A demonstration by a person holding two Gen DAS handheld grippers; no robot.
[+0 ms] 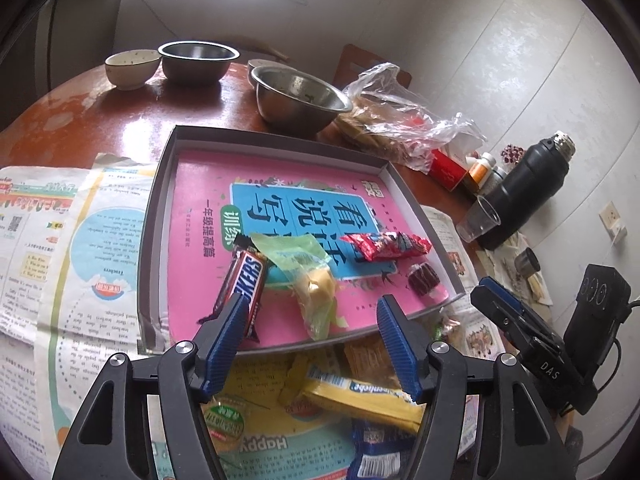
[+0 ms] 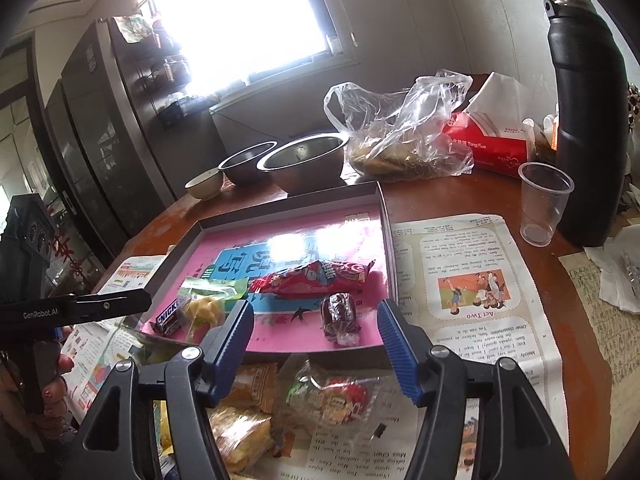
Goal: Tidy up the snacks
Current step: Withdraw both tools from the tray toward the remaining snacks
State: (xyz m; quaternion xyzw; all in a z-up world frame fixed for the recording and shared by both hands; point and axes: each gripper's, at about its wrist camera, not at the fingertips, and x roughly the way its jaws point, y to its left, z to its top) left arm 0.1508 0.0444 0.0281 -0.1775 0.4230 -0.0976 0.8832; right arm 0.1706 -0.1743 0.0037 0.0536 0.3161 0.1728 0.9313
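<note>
A grey box lid [image 1: 160, 184] [image 2: 384, 208] with a pink book inside holds a Snickers bar [image 1: 244, 280] [image 2: 168, 316], a yellow-green wrapped sweet [image 1: 316, 284] [image 2: 204, 304], a red packet [image 1: 384, 246] [image 2: 312, 278] and a small dark wrapped sweet [image 1: 423, 278] [image 2: 339, 312]. My left gripper [image 1: 310, 314] is open and empty at the lid's near edge. My right gripper [image 2: 316, 320] is open and empty, also at the near edge. Loose snacks lie under both: a yellow packet [image 1: 360, 396], a blue packet [image 1: 376, 452], biscuit packs [image 2: 240, 428] and a clear sweet wrapper [image 2: 332, 392].
Two steel bowls [image 1: 300, 96] [image 1: 198, 60] and a ceramic bowl [image 1: 130, 66] stand behind the lid. A plastic bag of food [image 2: 400, 148], a red tissue pack [image 2: 492, 144], a clear cup [image 2: 544, 204] and a black flask [image 2: 588, 120] are at the right. Newspaper [image 1: 60, 240] covers the table.
</note>
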